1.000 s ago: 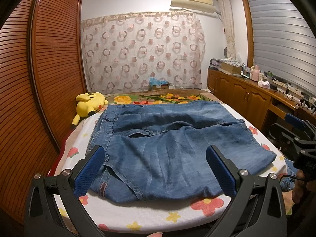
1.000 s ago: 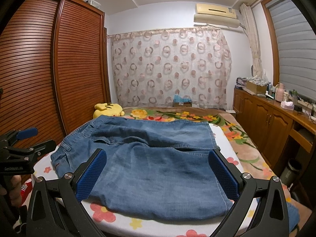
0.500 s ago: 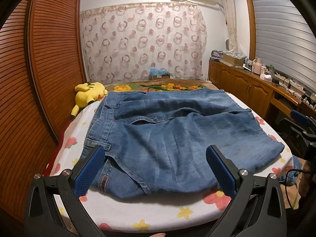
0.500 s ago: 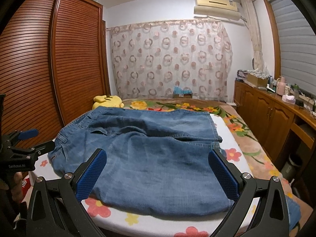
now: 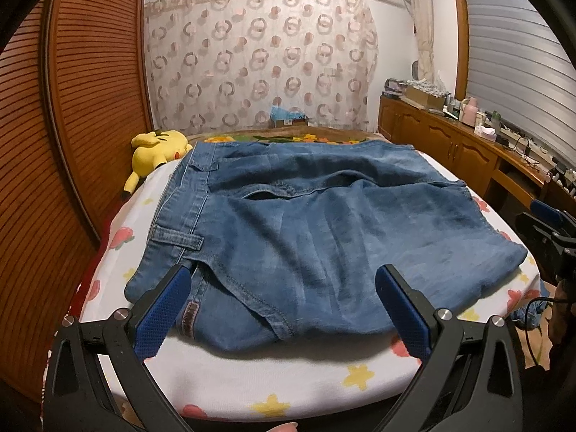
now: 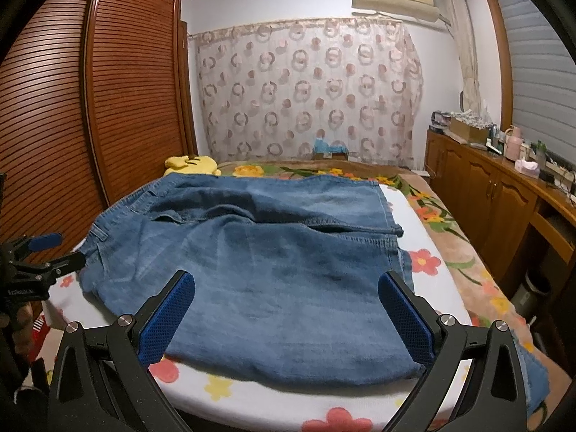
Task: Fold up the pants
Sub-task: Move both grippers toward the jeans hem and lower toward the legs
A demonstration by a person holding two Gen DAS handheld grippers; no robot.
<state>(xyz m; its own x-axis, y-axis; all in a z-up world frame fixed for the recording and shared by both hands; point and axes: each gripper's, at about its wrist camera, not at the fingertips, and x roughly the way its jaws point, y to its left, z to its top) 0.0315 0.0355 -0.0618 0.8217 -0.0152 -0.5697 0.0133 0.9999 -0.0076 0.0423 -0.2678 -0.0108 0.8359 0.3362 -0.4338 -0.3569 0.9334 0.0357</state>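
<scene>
Blue denim pants (image 5: 306, 230) lie folded over on the bed, waistband toward the left; the same pants (image 6: 259, 248) fill the middle of the right wrist view. My left gripper (image 5: 284, 280) hovers open above the near edge of the pants by the waistband corner, nothing between its blue pads. My right gripper (image 6: 288, 288) is open too, over the near edge at the leg end. Each gripper shows in the other's view: the right gripper (image 5: 550, 230) at the far right, the left gripper (image 6: 32, 255) at the far left, held by a hand.
A bed with a white flowered sheet (image 5: 298, 381) carries the pants. A yellow plush toy (image 5: 158, 151) lies at the far left corner. A wooden louvred wardrobe (image 6: 90, 108) stands left, a wooden sideboard (image 6: 496, 201) with clutter runs along the right. A curtain (image 5: 259, 64) hangs behind.
Both grippers have tilted downward and come nearer the pants' near edge; the pants now sit larger in both views. Both stay open. The pants themselves have not moved.
</scene>
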